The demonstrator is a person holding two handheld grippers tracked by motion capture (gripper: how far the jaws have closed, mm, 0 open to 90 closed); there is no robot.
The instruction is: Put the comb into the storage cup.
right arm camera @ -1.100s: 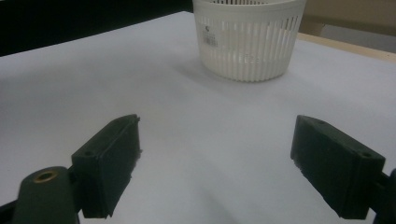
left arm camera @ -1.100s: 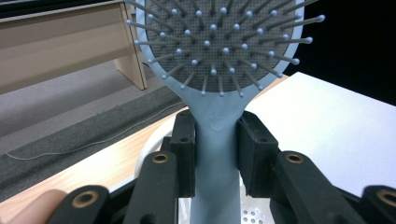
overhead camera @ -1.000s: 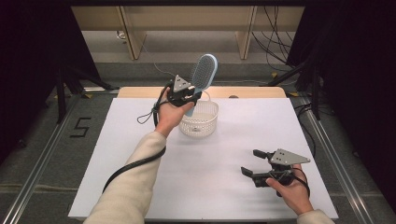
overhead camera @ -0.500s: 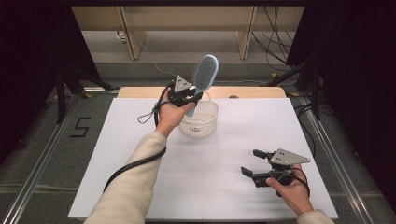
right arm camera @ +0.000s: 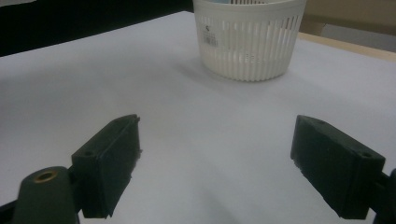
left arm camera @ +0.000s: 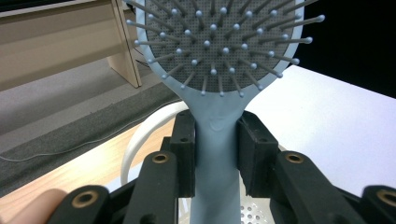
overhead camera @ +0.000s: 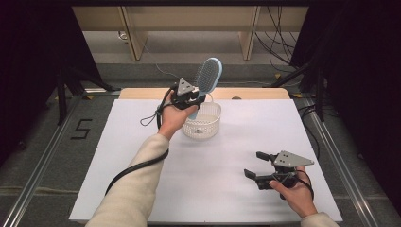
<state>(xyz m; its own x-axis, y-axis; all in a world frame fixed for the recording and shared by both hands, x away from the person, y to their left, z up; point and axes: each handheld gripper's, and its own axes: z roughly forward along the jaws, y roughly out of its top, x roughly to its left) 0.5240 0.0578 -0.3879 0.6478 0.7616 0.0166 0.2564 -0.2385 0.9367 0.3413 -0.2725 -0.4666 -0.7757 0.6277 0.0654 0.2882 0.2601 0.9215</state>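
A light blue hairbrush [overhead camera: 207, 78] with a grey bristle pad stands upright over the white slatted basket [overhead camera: 204, 124] at the table's far middle. My left gripper [overhead camera: 191, 100] is shut on its handle, and the handle's lower end reaches down into the basket. In the left gripper view both black pads [left arm camera: 185, 154] press the hairbrush's [left arm camera: 217, 51] handle from either side, with the basket's rim [left arm camera: 140, 135] below. At the near right, my right gripper [overhead camera: 257, 164] rests low over the table, open, with nothing between its jaws. In the right gripper view the basket [right arm camera: 250, 39] stands ahead of those jaws.
A white sheet [overhead camera: 142, 142] covers the table, with a bare wooden strip [overhead camera: 255, 93] along its far edge. The left gripper's black cable [overhead camera: 151, 118] loops on the sheet beside the left hand. Wooden furniture legs [overhead camera: 132, 35] stand on the floor behind the table.
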